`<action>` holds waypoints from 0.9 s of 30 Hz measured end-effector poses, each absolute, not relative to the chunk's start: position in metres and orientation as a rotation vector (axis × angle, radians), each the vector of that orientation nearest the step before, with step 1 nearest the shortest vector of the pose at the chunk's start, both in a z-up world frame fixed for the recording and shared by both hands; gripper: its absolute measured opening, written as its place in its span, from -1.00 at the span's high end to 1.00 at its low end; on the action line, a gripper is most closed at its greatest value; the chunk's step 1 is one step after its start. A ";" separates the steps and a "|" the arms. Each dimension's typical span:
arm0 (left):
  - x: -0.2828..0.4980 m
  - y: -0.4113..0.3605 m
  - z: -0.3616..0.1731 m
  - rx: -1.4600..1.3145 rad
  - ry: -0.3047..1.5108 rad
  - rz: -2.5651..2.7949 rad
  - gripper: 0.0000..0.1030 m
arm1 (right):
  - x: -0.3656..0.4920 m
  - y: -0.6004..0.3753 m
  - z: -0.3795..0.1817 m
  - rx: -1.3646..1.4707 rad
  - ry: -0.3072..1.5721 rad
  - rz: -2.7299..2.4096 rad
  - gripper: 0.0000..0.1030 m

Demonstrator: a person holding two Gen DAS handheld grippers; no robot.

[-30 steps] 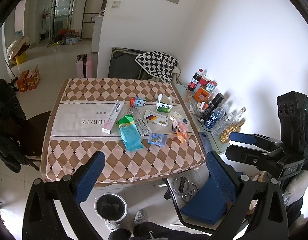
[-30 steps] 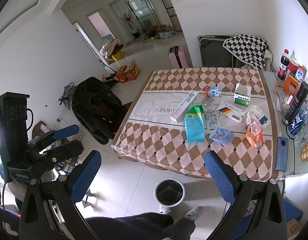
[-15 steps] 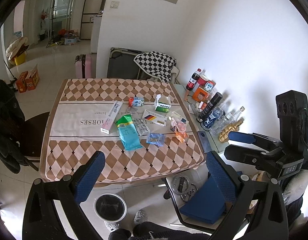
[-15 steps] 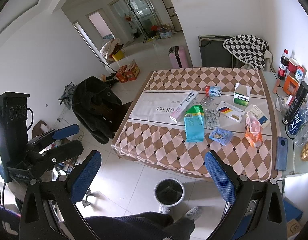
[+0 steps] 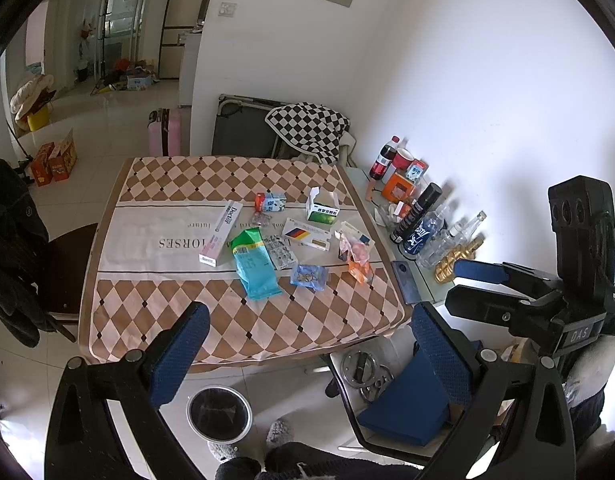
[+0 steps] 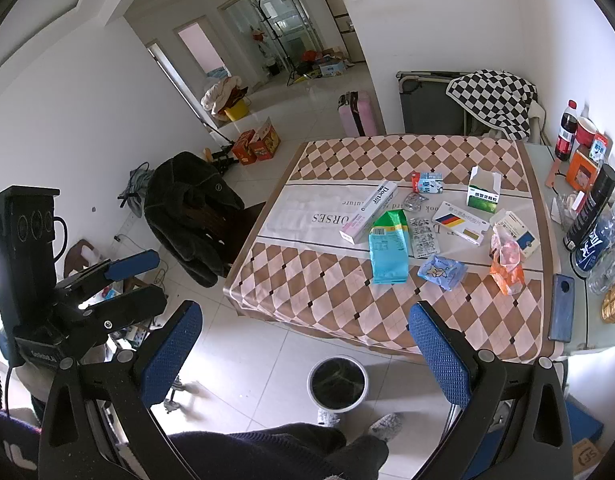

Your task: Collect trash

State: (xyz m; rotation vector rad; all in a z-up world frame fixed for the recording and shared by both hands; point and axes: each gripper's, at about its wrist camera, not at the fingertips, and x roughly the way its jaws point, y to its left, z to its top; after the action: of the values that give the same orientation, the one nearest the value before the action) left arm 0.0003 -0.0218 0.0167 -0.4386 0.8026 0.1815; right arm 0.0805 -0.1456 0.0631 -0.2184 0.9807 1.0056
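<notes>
Trash lies on a table with a checked cloth: a teal and green bag, a long white toothpaste box, blister packs, a small blue packet, an orange and pink wrapper, a green and white box and other small cartons. A round bin stands on the floor at the table's near edge. My left gripper is open and empty, held high in front of the table. My right gripper is open and empty above the bin.
Bottles and cans line a side shelf to the right, with a phone by the table edge. A chair with a black jacket stands left of the table. A chair with a blue box stands at right.
Both views have shifted only slightly; the table sits a little lower and nearer. Both grippers remain open and empty.
</notes>
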 end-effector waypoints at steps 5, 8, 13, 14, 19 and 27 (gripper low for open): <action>0.000 -0.024 0.017 -0.441 0.803 0.178 -1.00 | 0.081 -0.144 0.063 -0.219 0.983 1.004 -1.00; 0.000 -0.024 0.016 -0.439 0.805 0.173 -1.00 | 0.083 -0.144 0.062 -0.219 0.981 1.004 -1.00; 0.001 -0.027 0.014 -0.440 0.812 0.163 -1.00 | 0.071 -0.146 0.066 -0.206 0.989 0.995 -1.00; 0.003 -0.024 0.012 -0.441 0.815 0.163 -1.00 | 0.069 -0.145 0.066 -0.198 0.990 0.986 -1.00; 0.023 -0.002 -0.010 -0.392 0.852 0.289 -1.00 | 0.088 -0.147 0.056 -0.109 0.997 0.853 -1.00; 0.095 0.061 -0.108 -0.274 1.016 0.522 -1.00 | 0.165 -0.152 -0.011 -0.028 1.047 0.479 -1.00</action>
State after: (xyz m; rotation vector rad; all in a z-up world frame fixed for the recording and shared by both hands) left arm 0.0951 0.0612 -0.1083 -0.2745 1.0163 0.5222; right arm 0.1646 -0.1519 -0.0107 -0.0281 1.0469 0.4788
